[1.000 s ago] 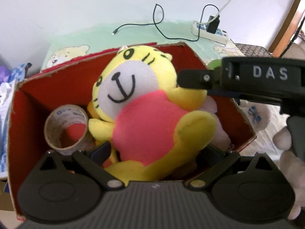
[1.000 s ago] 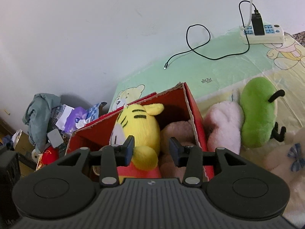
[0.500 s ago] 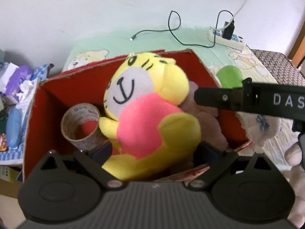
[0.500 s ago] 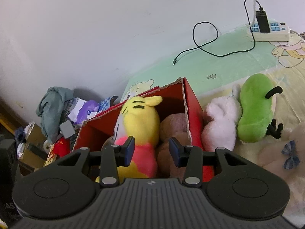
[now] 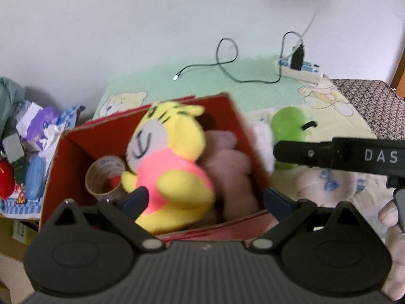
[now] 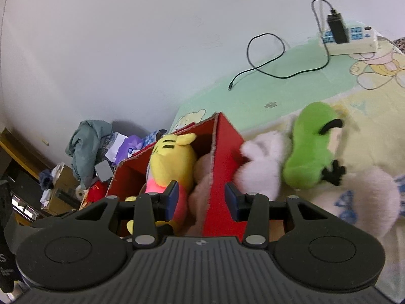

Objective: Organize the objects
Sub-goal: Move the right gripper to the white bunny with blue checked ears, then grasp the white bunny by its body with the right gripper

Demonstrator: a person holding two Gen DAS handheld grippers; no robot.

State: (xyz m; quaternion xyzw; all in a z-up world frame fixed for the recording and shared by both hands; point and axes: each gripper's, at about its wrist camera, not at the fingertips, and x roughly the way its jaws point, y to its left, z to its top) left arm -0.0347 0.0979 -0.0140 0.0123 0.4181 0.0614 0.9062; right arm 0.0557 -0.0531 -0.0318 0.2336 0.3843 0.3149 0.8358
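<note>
A red cardboard box (image 5: 76, 157) stands on the bed's left end. In it sit a yellow tiger plush (image 5: 172, 152) in a pink shirt, a roll of tape (image 5: 103, 177) and a pale pink plush (image 5: 227, 167). My left gripper (image 5: 205, 201) hovers over the box's near edge, open wide, its pads on either side of the tiger's legs and not pressing on them. My right gripper (image 6: 201, 198) is open with nothing held; the box's right wall (image 6: 220, 167) shows beyond its gap. From the left wrist it appears as a black bar (image 5: 281, 150) right of the box.
A white plush (image 6: 260, 164), a green plush (image 6: 308, 152) and a pale bear with blue bows (image 6: 359, 197) lie on the bed right of the box. A power strip (image 6: 351, 40) and black cable (image 6: 265, 60) lie by the wall. Clutter (image 6: 101, 147) is piled left of the bed.
Both grippers have drawn back from the box, which now looks smaller and farther. The tiger plush stays in the box. In the left wrist view my right gripper has shifted right, off the tiger.
</note>
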